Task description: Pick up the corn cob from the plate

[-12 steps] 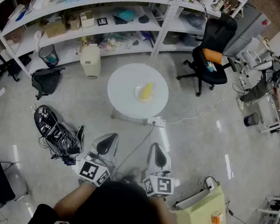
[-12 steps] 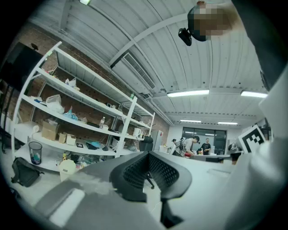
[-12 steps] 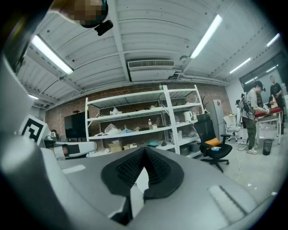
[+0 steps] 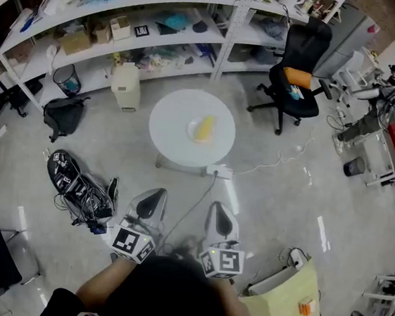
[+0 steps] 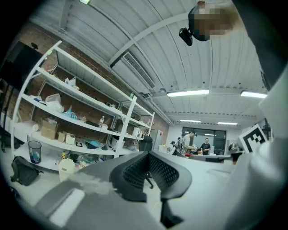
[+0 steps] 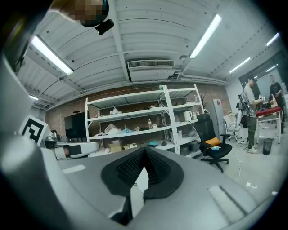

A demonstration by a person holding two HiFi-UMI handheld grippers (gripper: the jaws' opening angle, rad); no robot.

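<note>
The yellow corn cob (image 4: 204, 128) lay on a small white plate (image 4: 192, 134) near the round white desk's (image 4: 167, 142) centre. The left gripper (image 4: 152, 197) and right gripper (image 4: 220, 212) hung level, well short of it, fingers closed and empty, seemingly awaiting the approach.

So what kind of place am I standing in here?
Probably a lab or workshop with storage: long white shelving crammed with boxes and gear, a black office chair, and a small round table holding a corn cob.
</note>
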